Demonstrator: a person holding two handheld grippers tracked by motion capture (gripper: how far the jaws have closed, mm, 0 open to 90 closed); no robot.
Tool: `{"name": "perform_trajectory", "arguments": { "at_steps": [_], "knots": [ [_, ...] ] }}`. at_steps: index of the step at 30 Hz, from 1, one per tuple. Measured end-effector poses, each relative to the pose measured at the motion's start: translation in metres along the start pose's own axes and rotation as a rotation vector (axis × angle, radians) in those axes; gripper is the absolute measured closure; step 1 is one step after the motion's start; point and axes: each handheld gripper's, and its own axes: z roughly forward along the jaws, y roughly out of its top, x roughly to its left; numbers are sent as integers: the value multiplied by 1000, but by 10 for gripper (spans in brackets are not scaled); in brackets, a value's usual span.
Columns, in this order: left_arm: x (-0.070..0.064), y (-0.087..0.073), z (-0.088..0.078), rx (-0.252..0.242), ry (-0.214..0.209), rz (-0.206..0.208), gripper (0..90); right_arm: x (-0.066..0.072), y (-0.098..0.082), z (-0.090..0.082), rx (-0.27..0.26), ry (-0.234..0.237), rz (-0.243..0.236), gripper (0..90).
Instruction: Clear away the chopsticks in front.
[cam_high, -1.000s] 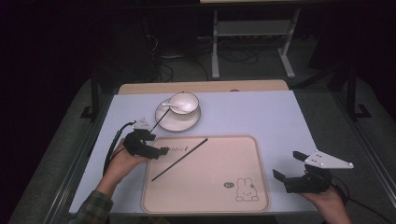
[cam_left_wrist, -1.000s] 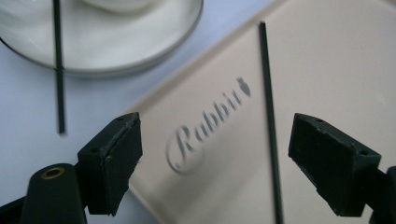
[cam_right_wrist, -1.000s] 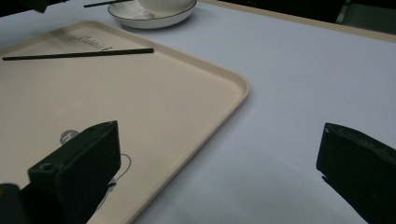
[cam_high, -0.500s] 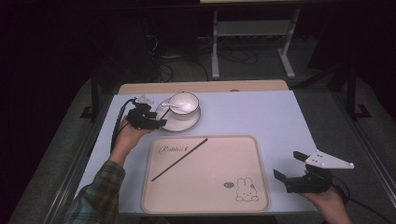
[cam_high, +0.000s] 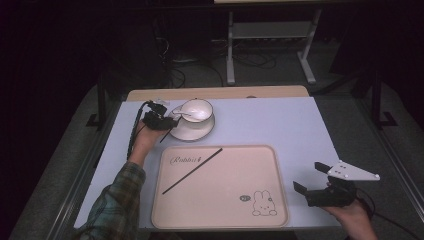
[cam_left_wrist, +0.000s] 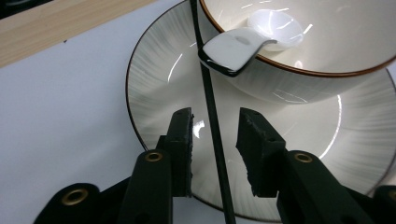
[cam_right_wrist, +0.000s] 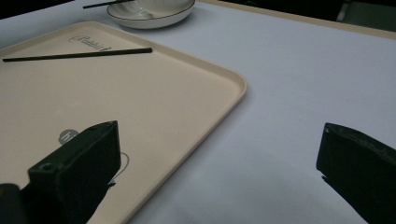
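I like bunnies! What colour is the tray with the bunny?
The tray is pale beige; the high view shows it best.

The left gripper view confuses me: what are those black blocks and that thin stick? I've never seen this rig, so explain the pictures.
A person holds a hand-held two-jaw tool in each hand. The high view looks down on the table; each gripper view rides on its own tool.

The black blocks belong to the left tool. Its jaws have just been closing around a black chopstick lying on the saucer, but gaps remain on both sides, so nothing is gripped. Beside it a bowl holds a white spoon.

A second chopstick lies on the beige tray. The right tool waits open at the tray's right edge.
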Motion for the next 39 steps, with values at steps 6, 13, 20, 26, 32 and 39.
{"name": "perform_trajectory", "arguments": {
  "at_steps": [6,13,20,26,32,39],
  "knots": [
    [3,-2,11,17,2,-21,711,0,0,0,0,1,1,0],
    [2,-3,16,21,15,-32,847,-1,0,0,0,-1,2,0],
    [6,-2,10,-10,6,-68,849,-1,-1,0,0,1,3,0],
    [12,-6,-8,-18,-12,-91,849,-1,-1,0,0,1,4,0],
    [14,-14,-27,-35,-23,-98,849,-1,-1,-1,-3,0,6,0],
    [14,-33,-51,-35,-20,-115,850,0,-1,-1,-3,0,4,0]
  ]
}}
